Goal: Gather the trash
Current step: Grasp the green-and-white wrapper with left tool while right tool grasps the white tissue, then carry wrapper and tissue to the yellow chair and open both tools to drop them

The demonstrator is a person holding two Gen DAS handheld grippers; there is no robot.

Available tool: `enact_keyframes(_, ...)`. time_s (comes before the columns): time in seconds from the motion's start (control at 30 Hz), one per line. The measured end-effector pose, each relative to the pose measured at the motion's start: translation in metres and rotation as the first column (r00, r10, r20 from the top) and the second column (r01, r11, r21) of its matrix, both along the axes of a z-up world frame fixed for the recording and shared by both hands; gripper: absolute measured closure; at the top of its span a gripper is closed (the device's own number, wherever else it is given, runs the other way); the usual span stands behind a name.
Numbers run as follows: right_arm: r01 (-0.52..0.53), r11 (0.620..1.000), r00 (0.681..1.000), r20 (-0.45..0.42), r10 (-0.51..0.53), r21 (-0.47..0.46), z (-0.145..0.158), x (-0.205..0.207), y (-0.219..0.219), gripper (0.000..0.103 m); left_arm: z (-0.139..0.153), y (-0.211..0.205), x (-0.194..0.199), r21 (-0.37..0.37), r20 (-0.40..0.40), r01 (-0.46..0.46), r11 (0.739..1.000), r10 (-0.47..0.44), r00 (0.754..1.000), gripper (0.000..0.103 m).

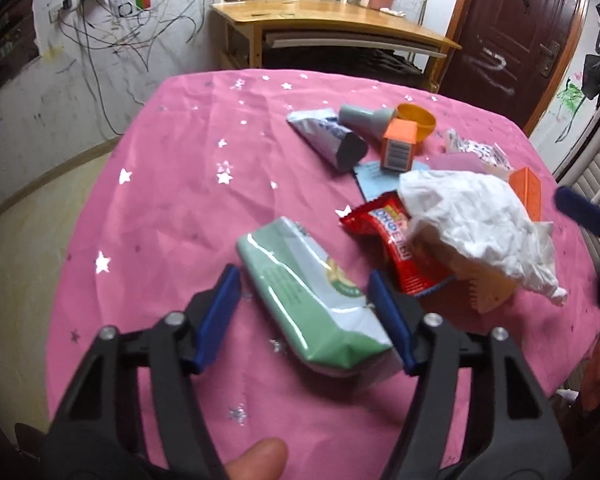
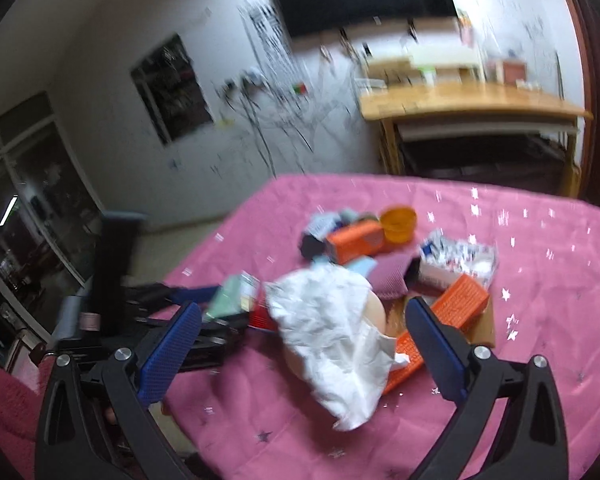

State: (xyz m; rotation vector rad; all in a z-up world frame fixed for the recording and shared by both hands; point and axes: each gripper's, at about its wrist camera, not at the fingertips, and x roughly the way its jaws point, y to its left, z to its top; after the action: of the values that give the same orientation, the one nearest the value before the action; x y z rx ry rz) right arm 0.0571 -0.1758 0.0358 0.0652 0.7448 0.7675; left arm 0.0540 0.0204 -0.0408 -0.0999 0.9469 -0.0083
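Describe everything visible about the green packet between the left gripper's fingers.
The green packet is a glossy pale-green and white foil-like pouch with a round yellow-green logo, creased and partly flattened. It lies tilted on the pink tablecloth between the open left gripper fingers; whether they touch it is unclear. Its far corner sits near the red wrapper.
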Motion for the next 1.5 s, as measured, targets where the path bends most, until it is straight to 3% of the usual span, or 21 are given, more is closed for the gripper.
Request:
enact_keyframes(0.1,0.010,0.999,1.000,-0.027,-0.012,-0.046,-0.009,0.008,0.006,0.007,0.002,0.006,0.002,-0.028,-0.008,-0.006,1.000,0.006,1.000,0.058)
enact_keyframes(0.17,0.003,0.998,1.000,-0.023,-0.005,-0.069,-0.011,0.008,0.013,0.007,0.003,0.011,0.003,-0.030,-0.009,-0.021,0.999,0.021,1.000,0.058)
enact_keyframes(0.37,0.003,0.989,1.000,0.022,0.001,-0.147,-0.012,0.011,0.032,0.012,0.005,0.030,0.013,-0.148,-0.042,-0.028,0.989,0.022,0.999,0.058)
enact_keyframes(0.43,0.006,0.983,1.000,0.022,-0.003,-0.182,-0.015,0.015,0.039,0.021,0.005,0.034,0.018,-0.170,-0.051,-0.026,0.985,0.017,0.999,0.058)
enact_keyframes(0.5,0.013,0.976,1.000,0.017,-0.009,-0.219,-0.022,0.022,0.044,0.045,0.005,0.036,0.021,-0.152,-0.050,-0.035,0.988,0.028,0.998,0.058)
enact_keyframes(0.53,0.019,0.972,1.000,0.021,-0.014,-0.233,-0.024,0.025,0.046,0.049,0.005,0.036,0.022,-0.141,-0.052,-0.038,0.989,0.031,0.998,0.065)
enact_keyframes(0.6,0.026,0.966,0.999,0.042,-0.015,-0.257,-0.026,0.029,0.048,0.061,0.006,0.032,0.024,-0.105,-0.053,-0.049,0.993,0.043,0.998,0.069)
enact_keyframes(0.63,0.026,0.969,0.999,0.046,-0.015,-0.244,-0.025,0.030,0.046,0.066,0.006,0.032,0.023,-0.101,-0.053,-0.048,0.994,0.042,0.998,0.073)
enact_keyframes(0.7,0.031,0.975,0.999,0.051,-0.020,-0.221,-0.023,0.033,0.042,0.085,0.007,0.031,0.024,-0.105,-0.055,-0.053,0.993,0.047,0.997,0.074)
enact_keyframes(0.8,0.064,0.980,0.995,0.083,-0.049,-0.189,-0.015,0.029,0.034,0.098,0.011,0.033,0.022,-0.113,-0.036,-0.063,0.992,0.059,0.998,0.079)
enact_keyframes(1.13,0.092,0.995,0.990,0.116,-0.086,-0.047,0.011,0.024,-0.004,0.102,0.048,0.029,0.013,-0.082,0.053,-0.080,0.993,0.084,0.995,0.083)
enact_keyframes(1.27,0.140,0.990,0.984,0.108,-0.140,0.007,0.020,0.025,-0.036,0.102,0.062,0.007,0.018,-0.056,0.074,-0.033,0.998,0.037,0.997,0.083)
enact_keyframes(1.5,0.312,0.948,0.943,0.105,-0.317,0.063,0.029,0.024,-0.127,0.102,0.087,-0.054,0.032,-0.032,0.114,0.108,0.994,-0.104,0.988,0.083)
